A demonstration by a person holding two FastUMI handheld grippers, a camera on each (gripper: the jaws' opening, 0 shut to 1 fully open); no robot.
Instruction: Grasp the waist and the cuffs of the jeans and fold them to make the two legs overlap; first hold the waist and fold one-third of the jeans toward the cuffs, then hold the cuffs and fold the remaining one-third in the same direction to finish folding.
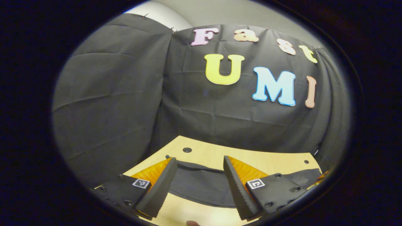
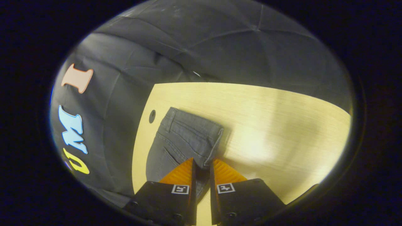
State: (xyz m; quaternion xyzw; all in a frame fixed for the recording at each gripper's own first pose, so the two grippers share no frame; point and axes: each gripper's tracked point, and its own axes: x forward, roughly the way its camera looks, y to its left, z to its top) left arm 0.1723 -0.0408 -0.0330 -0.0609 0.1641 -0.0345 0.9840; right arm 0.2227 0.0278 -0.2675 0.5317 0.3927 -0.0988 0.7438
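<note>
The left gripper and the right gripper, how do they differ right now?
The left gripper has its fingers spread wide with nothing pinched between them; the right gripper has its fingers nearly together, pressed on an edge of the jeans. The left gripper sits above the dark cloth on the table; the right gripper touches the cloth at its near corner. Both point toward the jeans on the same wooden table.

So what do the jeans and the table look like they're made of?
The jeans look like dark grey denim, matte, with stitched seams and a waistband showing. The table looks like pale wood or wood-look laminate: fine straight grain with a soft sheen. Which one, I can't tell.
</note>
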